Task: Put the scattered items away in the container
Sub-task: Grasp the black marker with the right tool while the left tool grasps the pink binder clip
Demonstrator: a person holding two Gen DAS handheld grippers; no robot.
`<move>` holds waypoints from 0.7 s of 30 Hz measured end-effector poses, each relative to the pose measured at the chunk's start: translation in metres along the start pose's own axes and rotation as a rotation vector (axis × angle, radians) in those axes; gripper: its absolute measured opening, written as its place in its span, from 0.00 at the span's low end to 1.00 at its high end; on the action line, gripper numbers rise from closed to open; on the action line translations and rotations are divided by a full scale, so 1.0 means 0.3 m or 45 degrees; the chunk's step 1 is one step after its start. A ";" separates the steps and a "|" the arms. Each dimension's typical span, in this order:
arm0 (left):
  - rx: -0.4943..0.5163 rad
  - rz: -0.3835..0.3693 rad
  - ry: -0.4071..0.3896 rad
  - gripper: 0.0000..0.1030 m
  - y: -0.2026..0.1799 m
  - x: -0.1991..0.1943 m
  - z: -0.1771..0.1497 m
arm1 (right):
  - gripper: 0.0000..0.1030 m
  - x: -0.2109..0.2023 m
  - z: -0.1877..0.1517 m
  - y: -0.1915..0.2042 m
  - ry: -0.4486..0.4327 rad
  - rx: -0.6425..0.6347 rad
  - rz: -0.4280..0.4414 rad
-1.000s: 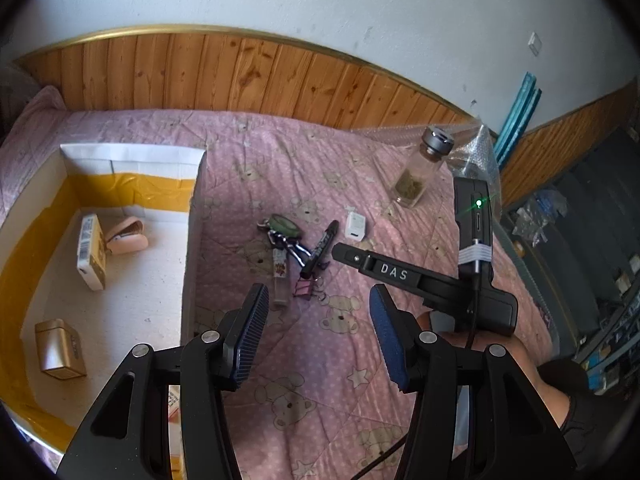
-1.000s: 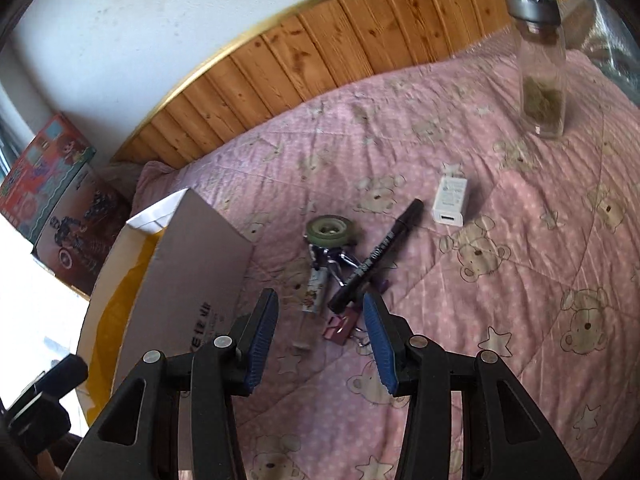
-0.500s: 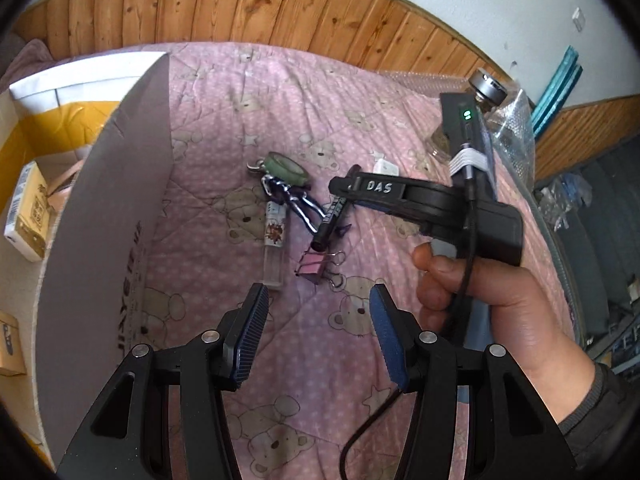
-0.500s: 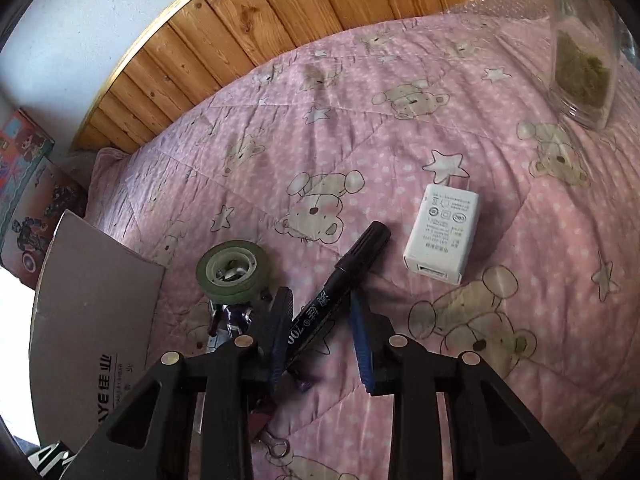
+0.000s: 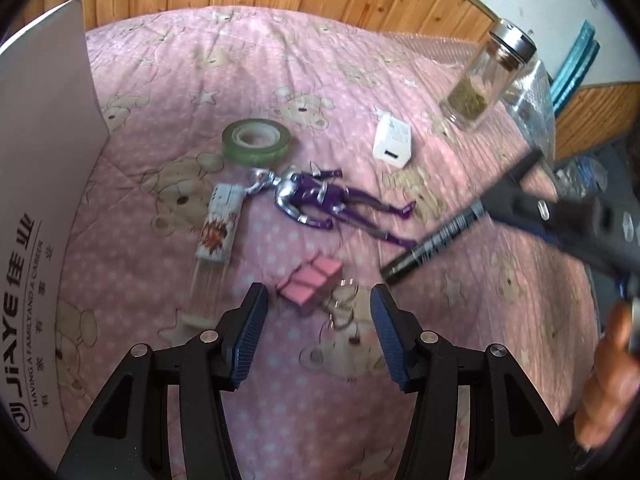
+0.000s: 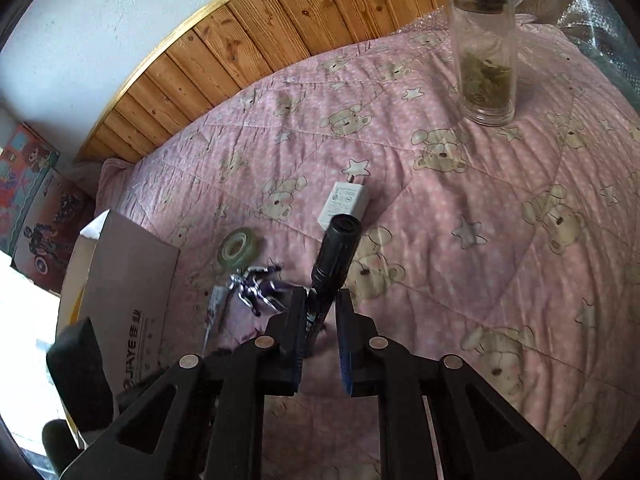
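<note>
1. My right claw [image 6: 320, 320] has just been closing and now pinches the black marker pen [image 6: 336, 256], lifted clear of the pink bear-print bed quilt [image 6: 480, 240]; I judge the pick-up made and the carry to the box next.
2. My left claw [image 5: 316, 320] hangs wide open with nothing held, just above the pink binder clip [image 5: 312, 280], likely its next target.
3. Beyond lie the small clear spray bottle [image 5: 220, 228], the purple and silver toy figure [image 5: 312, 200], the green tape roll [image 5: 256, 140] and the white charger block [image 5: 394, 144], mid-bed.
4. The grey cardboard box [image 5: 44, 160] stands at the bed's left side; its tall flap needs clearing from above.
5. Far right, the glass jar with a metal lid [image 5: 484, 76] stands upright, well clear of my path.
</note>
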State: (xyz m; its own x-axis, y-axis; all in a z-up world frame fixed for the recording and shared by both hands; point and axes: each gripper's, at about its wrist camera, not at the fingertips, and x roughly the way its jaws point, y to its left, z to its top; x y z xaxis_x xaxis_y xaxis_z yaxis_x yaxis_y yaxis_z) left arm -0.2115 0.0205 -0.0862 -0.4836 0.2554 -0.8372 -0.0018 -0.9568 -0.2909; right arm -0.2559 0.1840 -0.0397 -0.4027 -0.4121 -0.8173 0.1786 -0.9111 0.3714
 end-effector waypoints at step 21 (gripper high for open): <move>-0.107 0.078 -0.092 0.52 -0.010 -0.024 -0.067 | 0.58 0.169 0.036 -0.080 0.047 0.134 -0.153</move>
State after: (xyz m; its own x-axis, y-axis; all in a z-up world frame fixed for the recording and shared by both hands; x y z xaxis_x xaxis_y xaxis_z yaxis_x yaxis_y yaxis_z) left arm -0.1903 0.0244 -0.0887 -0.5423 0.1836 -0.8198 0.1015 -0.9544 -0.2809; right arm -0.2904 0.1851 -0.0852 -0.3819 -0.3015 -0.8737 0.0351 -0.9493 0.3123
